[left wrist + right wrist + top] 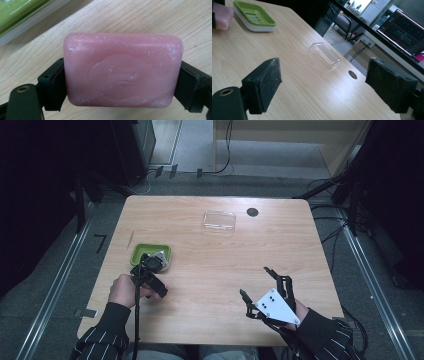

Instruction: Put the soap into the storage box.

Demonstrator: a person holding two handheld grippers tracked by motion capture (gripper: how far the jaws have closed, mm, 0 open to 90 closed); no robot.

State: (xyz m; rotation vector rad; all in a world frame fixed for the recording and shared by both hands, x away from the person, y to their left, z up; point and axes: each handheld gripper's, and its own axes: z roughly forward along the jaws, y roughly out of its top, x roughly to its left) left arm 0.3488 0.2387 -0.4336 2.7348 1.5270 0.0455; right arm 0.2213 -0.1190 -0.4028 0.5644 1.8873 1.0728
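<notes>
Table (215, 270): pale wood, rounded corners, a dark round hole (252, 212) near the far edge; grey floor with cables around it.

Lid (219, 220): clear plastic box shape, lying on the far half of the table, just beside the hole; in the right gripper view (325, 55) it sits between and beyond the two pads.

Dish (150, 255): green soap tray on a white base, near the table's left side; ribbed inside in the right gripper view (254, 15). A corner of it (22, 15) shows at the top left of the left gripper view.

Soap (122, 70): pink bar, rounded corners, oval stamp pressed into its face, white flecks all over. It's off the tray, over bare wood just beside it; its edge (222, 15) shows next to the dish.

Left gripper (148, 270): at the near edge of the dish, pinching the soap by its two short ends, a black pad tight on each.

Right gripper (260, 287): near right of the table, well apart from everything, jaws spread wide, nothing between them.
</notes>
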